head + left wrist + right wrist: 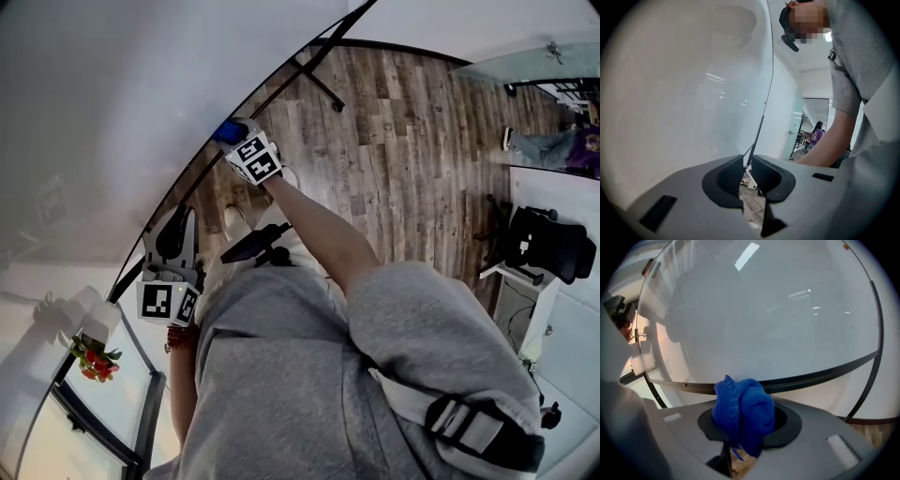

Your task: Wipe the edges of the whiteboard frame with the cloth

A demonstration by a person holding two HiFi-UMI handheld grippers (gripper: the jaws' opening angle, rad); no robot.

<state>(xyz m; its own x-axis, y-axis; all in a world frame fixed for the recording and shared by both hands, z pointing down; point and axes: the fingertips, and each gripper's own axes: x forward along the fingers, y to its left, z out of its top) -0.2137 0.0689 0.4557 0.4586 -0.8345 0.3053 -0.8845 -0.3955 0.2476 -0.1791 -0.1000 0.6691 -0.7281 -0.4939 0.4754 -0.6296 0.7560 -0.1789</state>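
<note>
The whiteboard [112, 112] fills the upper left of the head view, with its dark frame edge [272, 89] running diagonally along it. My right gripper [253, 155] is shut on a bunched blue cloth [228, 131] right at that edge. In the right gripper view the cloth [743, 413] bulges out of the right gripper [743, 423], and the dark frame bar [811, 376] passes just behind its top; I cannot tell whether they touch. My left gripper [173, 234] hangs lower, near the board's corner, shut with nothing in it [746, 173], beside the whiteboard [684, 93].
A wooden floor [403, 141] lies below, crossed by the board's black stand leg [314, 80]. A black office chair [544, 244] stands at the right. Red flowers [92, 358] sit by a glass panel at lower left. A person in purple [818, 133] is far off.
</note>
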